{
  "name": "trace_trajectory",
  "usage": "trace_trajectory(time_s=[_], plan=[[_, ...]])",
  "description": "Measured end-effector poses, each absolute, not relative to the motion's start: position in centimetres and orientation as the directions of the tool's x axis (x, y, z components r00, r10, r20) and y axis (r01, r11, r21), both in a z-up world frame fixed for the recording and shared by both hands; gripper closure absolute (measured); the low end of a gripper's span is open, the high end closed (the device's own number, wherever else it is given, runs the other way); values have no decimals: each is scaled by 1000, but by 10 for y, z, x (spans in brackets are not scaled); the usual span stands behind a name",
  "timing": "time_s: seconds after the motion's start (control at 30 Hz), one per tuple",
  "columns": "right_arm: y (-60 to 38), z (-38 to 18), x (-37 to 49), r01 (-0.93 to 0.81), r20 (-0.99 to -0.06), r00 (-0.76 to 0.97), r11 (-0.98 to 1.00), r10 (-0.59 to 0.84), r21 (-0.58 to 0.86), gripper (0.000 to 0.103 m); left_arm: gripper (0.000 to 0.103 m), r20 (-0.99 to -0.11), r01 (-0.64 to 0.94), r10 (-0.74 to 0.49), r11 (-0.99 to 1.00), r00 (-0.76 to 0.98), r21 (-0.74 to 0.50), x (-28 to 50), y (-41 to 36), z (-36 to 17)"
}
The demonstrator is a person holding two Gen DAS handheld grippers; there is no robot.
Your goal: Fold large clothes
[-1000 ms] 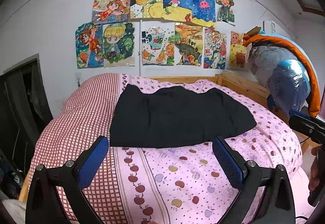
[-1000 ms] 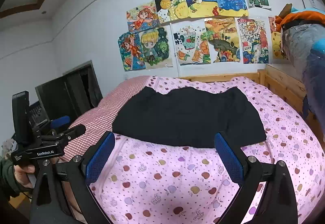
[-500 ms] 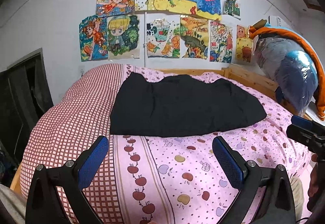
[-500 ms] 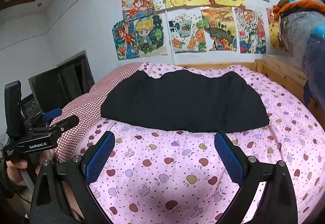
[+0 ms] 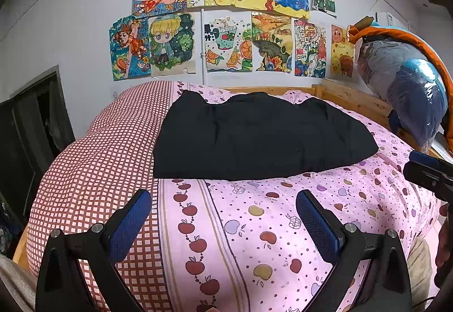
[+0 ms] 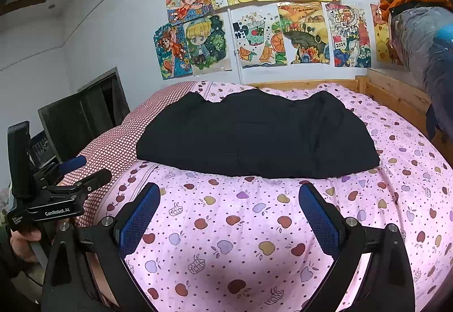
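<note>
A black garment point(image 5: 260, 136) lies spread on the far half of a bed point(image 5: 254, 227), its near edge running roughly straight across and its far edge wavy below the wooden headboard point(image 5: 348, 102). It looks already doubled over on itself, though the dark cloth hides the layers too well to be sure. The bed carries a pink quilt printed with apples point(image 6: 254, 227); along its left side the cover changes to a red-and-white check point(image 5: 102, 165), and the garment's left end overlaps that checked part.

The left claw point(image 5: 223, 215) hovers over the near part of the quilt, well short of the garment, its blue-padded fingers point(image 5: 133, 215) spread wide with nothing between them. The right claw point(image 6: 229, 210) is likewise released, wide apart and empty, above the apple print, with the garment's near edge just beyond its fingertips in the view.

In the right wrist view the left claw's body point(image 6: 48, 204) shows at the left edge, gripped from below by a hand point(image 6: 24, 238). In the left wrist view part of the right device point(image 5: 427, 173) juts in from the right edge.

Children's drawings point(image 5: 226, 20) cover the wall above the headboard. To the right, a plastic-wrapped bundle of bedding point(image 5: 407, 91) sits on the wooden side rail. A dark cabinet point(image 6: 85, 116) stands left of the bed.
</note>
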State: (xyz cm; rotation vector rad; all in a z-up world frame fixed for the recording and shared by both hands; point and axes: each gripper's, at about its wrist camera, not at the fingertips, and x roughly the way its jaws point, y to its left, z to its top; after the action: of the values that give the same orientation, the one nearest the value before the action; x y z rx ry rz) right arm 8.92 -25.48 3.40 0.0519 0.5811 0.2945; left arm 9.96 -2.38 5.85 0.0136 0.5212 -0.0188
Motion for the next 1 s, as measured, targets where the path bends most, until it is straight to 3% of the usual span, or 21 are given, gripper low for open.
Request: trace_trajectory(time_s=[1.0], plan=[[-246,38,88,-265,-524,802,957,287,119,7,0,-486,19,-11,1000,874,10,97,-22,60]])
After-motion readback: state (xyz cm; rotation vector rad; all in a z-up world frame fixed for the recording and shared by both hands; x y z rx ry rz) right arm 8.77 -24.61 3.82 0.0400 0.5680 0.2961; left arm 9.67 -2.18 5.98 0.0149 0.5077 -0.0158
